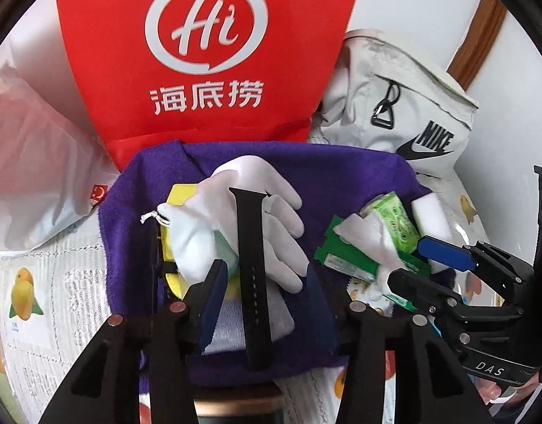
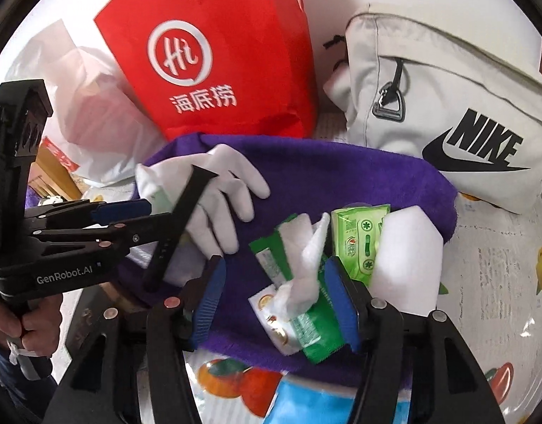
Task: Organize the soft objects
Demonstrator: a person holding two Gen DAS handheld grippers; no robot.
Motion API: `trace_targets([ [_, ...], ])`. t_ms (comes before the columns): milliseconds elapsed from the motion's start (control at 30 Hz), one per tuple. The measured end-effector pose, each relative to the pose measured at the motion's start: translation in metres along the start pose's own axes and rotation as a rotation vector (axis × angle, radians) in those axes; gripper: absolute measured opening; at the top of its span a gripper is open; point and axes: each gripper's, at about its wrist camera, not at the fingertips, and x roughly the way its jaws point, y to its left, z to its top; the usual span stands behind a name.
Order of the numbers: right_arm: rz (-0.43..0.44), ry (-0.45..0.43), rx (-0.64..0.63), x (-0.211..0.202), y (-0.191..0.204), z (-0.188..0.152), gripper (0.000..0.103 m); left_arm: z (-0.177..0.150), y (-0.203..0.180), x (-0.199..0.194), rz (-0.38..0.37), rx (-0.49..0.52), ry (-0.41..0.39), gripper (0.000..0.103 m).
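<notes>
A purple towel (image 1: 341,176) (image 2: 341,176) lies spread on the table with soft things on it. White gloves (image 1: 256,183) (image 2: 228,173) rest on its left half, and a black watch strap (image 1: 251,247) (image 2: 179,219) lies across them. My left gripper (image 1: 265,272) (image 2: 154,213) stands open with the strap between its fingers, neither pad touching it. To the right lie green wipe packets (image 1: 394,219) (image 2: 359,240), crumpled white tissue (image 1: 369,236) (image 2: 306,272) and a white foam block (image 1: 430,212) (image 2: 405,247). My right gripper (image 2: 274,265) (image 1: 423,268) is open over the packets and tissue.
A red shopping bag (image 1: 200,53) (image 2: 217,53) stands behind the towel, a pale Nike bag (image 1: 394,116) (image 2: 447,106) to its right, a white plastic bag (image 1: 34,162) to its left. A fruit-print table cover (image 1: 41,300) lies underneath. A white pouch (image 1: 186,233) sits on something yellow.
</notes>
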Motion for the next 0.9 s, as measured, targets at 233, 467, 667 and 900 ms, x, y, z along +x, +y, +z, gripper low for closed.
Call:
trace_targets([
  [233,0.012,-0.046,0.045,-0.043,0.008,-0.014,0.058,-0.022,-0.012,-0.042,0.049,0.013,-0.038,0.064],
  [467,-0.023,-0.071,0.046,-0.093,0.024,-0.045,0.060,-0.057,-0.027,-0.092,0.114,0.005,-0.087,0.077],
  [667,-0.059,-0.107,0.049,-0.132,0.036,-0.077,0.074,-0.094,-0.035,-0.136,0.112,-0.037,-0.123,0.089],
  [900,-0.107,-0.125,0.074,-0.171,0.044,-0.115,0.090,-0.142,-0.050,-0.181,0.178,-0.069,-0.220,0.095],
])
